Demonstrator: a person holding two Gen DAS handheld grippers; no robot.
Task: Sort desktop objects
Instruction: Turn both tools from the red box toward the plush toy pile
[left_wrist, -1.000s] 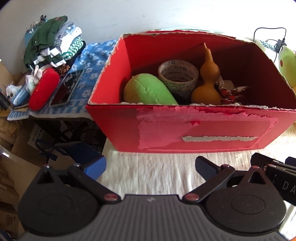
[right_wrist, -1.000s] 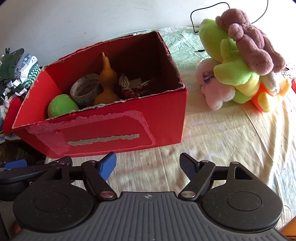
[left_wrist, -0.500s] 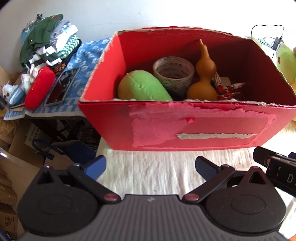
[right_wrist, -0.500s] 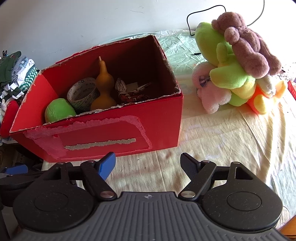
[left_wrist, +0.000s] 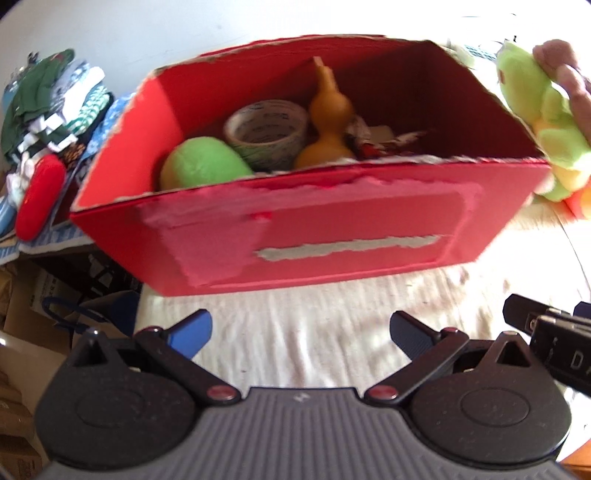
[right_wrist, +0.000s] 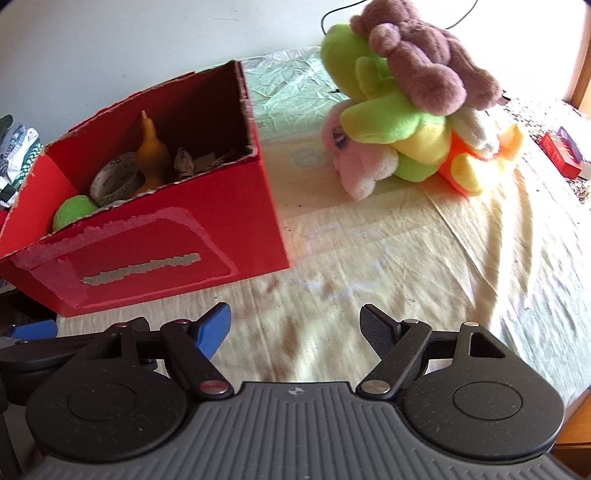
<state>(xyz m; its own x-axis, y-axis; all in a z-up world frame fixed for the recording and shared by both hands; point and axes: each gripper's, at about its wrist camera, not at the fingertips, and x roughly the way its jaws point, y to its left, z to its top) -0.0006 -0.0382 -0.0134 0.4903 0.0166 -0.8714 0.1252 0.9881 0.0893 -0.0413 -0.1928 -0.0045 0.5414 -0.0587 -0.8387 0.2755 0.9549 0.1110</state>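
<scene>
Your right gripper (right_wrist: 293, 325) is spread wide with nothing in it, and the plush toy pile (right_wrist: 410, 110) sits ahead and off to its right, well apart. The left gripper (left_wrist: 301, 330) (also wide open, empty) faces the red box (left_wrist: 332, 236) just ahead, so the right one's nearer the toys.

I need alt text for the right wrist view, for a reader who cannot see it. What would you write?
An open, empty right claw hovers over a cloth-covered table. To the left stands an open red box holding a yellow gourd, a tape roll and a green plush; at the back right lies a pile of plush toys.
</scene>
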